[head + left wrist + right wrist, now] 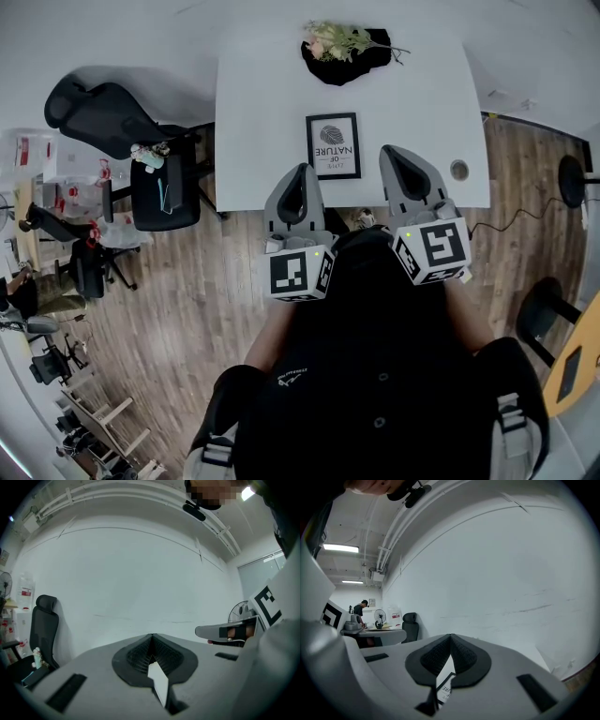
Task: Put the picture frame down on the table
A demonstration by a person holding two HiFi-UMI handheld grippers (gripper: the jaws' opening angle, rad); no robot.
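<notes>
Left gripper [300, 173] and right gripper [392, 155] hang at the white desk [253, 112] near edge, fingers [136, 656] pressed together on nothing, likely since the black-rimmed rectangular picture frame [333, 145] just beyond already lies flat on it, short of the dried flower bunch [342, 39]

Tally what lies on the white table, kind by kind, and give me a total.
Picture frame: 1
Flower arrangement on a dark base: 1
Small round item near the right edge, too small to identify: 1
Total: 3
</notes>
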